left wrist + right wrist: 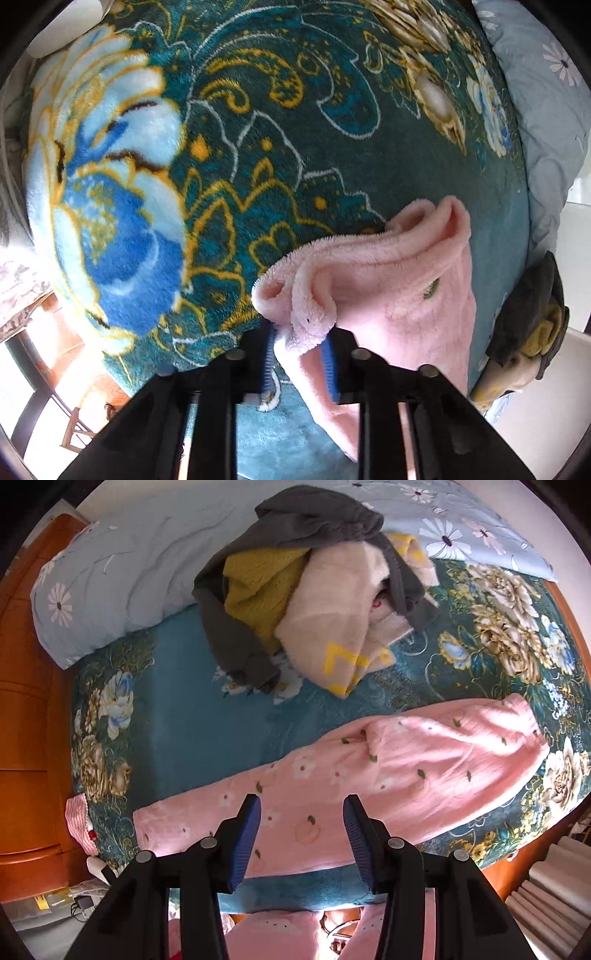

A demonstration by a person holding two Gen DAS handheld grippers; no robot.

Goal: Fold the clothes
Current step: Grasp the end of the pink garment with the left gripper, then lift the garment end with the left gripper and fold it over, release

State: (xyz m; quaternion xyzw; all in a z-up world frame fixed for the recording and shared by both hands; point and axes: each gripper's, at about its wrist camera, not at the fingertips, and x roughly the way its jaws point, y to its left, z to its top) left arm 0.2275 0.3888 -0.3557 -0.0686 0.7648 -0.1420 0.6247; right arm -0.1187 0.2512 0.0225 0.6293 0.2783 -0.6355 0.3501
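Pink fleece garment (388,280) bunches right at the left tool (301,354), whose blue pads pinch a fold of its edge, narrow and tight. Over on the right wrist view, the right tool (302,834) hangs half-wide above the same pink garment (369,775), gripping nothing. It lies stretched across the teal floral blanket (207,731) on the bed. Behind it, a heap of clothes (306,590) sits against a pale blue pillow (129,572).
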